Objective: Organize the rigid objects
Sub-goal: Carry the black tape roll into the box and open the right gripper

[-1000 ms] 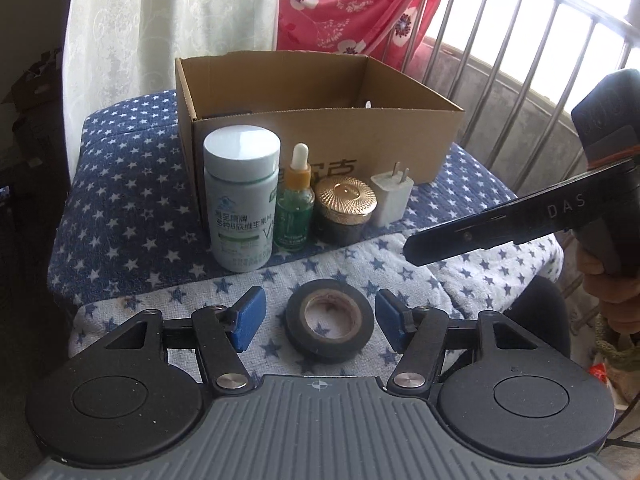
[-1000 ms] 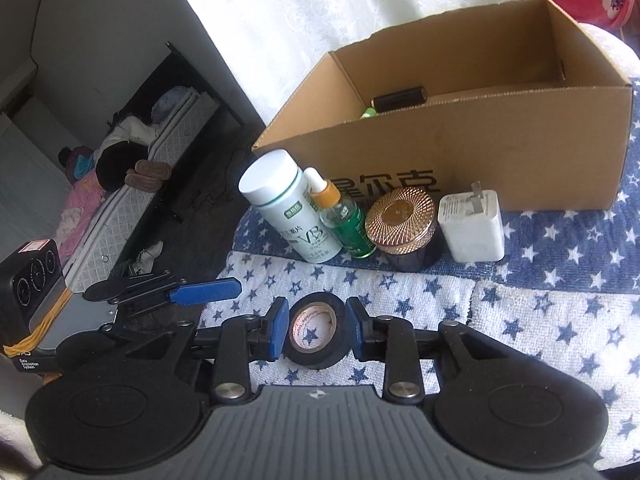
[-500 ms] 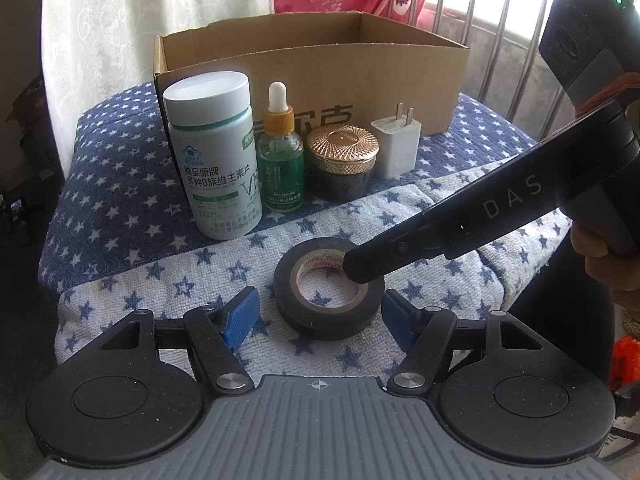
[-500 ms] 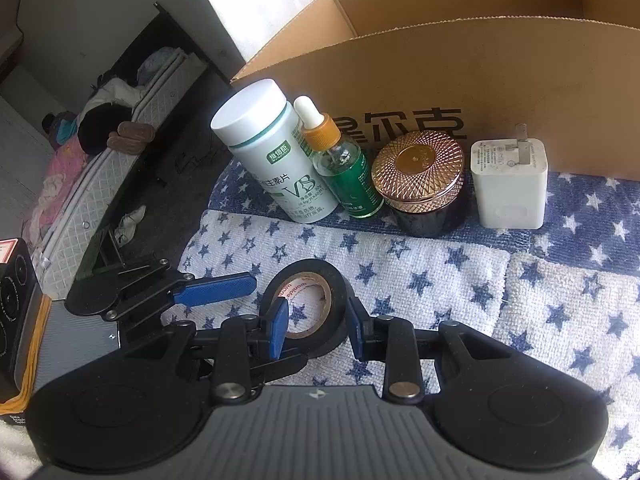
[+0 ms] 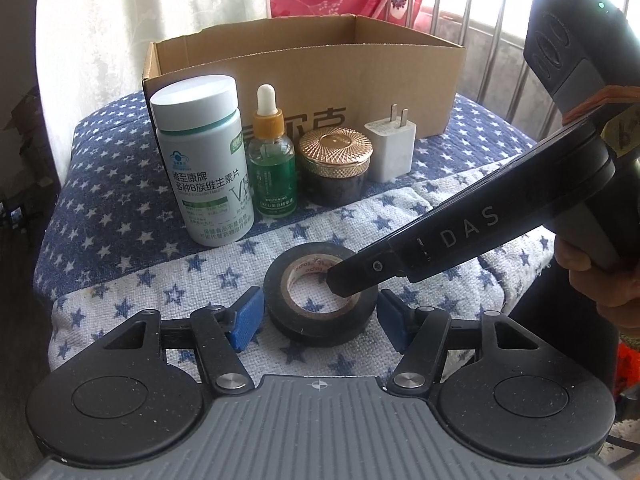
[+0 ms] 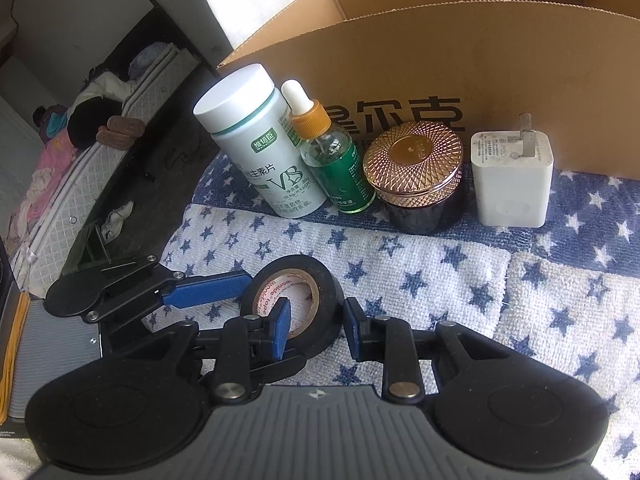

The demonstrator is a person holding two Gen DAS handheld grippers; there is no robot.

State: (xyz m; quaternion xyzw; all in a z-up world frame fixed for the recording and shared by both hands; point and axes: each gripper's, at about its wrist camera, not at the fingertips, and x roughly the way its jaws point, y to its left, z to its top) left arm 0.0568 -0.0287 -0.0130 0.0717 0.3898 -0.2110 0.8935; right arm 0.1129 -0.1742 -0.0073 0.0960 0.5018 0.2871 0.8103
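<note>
A black tape roll (image 5: 316, 304) lies flat on the star-patterned cloth. My left gripper (image 5: 320, 318) is open, its blue pads on either side of the roll with gaps. My right gripper (image 6: 314, 326) straddles the roll's wall (image 6: 328, 300), one pad inside the core and one outside; whether the pads touch it I cannot tell. It reaches in from the right in the left wrist view (image 5: 352, 280). Behind stand a white vitamin bottle (image 5: 204, 164), a green dropper bottle (image 5: 272, 160), a gold-lidded jar (image 5: 335, 164) and a white charger plug (image 5: 391, 142).
An open cardboard box (image 5: 360, 76) stands behind the row of objects. The table's left edge drops to a floor with a mattress (image 6: 100, 152). A metal railing (image 5: 492, 52) runs at the far right.
The tape roll has come down onto the cloth with my right gripper. My right gripper's pads have spread apart around its wall. My left gripper has moved closer to the roll.
</note>
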